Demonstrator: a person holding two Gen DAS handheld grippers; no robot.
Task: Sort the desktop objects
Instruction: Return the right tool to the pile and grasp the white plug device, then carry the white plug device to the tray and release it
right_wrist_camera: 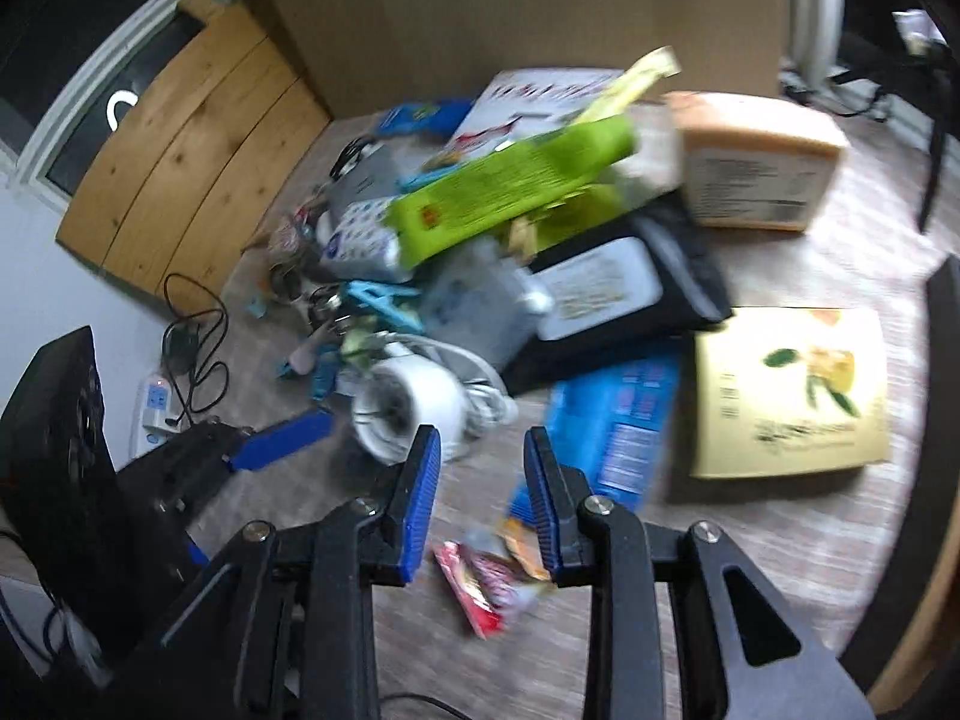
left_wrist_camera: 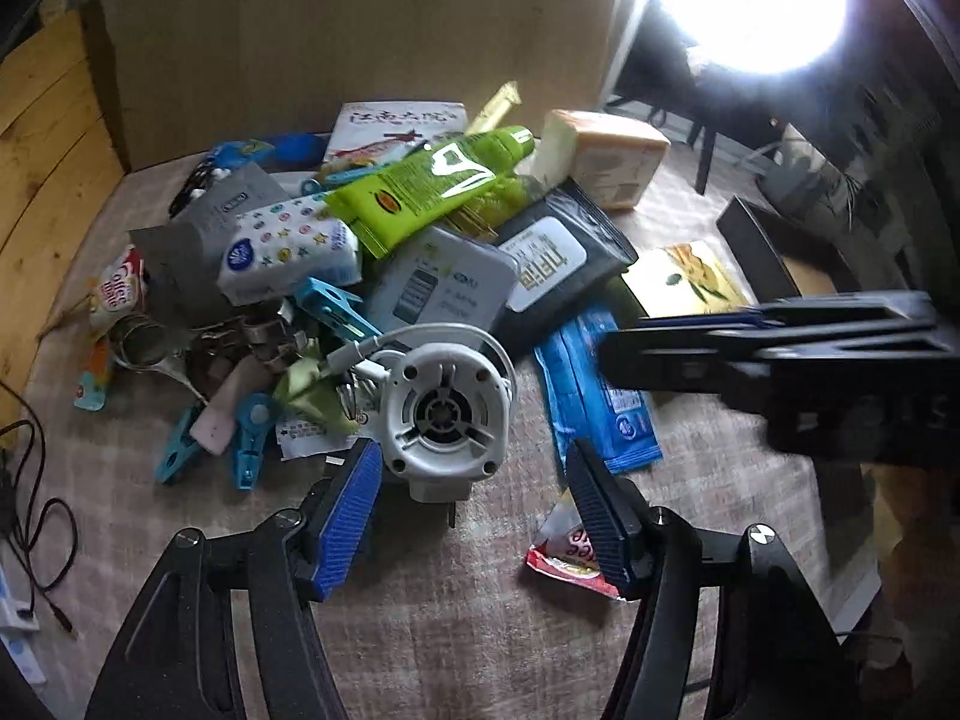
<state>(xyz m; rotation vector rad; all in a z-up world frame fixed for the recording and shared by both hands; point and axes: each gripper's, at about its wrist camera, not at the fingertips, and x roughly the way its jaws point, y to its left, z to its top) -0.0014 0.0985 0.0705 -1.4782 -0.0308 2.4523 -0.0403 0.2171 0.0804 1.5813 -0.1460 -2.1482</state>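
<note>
A home room: the worktop carries a jumble of household goods, tissue pack at 10 o'clock, clothes pegs, with a bright window at 1 o'clock.

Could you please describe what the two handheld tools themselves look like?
Both match. The left tool and right tool have black cut-out linkage arms with silver pivot screws, ending in flat black fingers faced with ribbed blue pads. One left pivot carries a black-and-white round marker. No sleeves or cables show on them.
</note>
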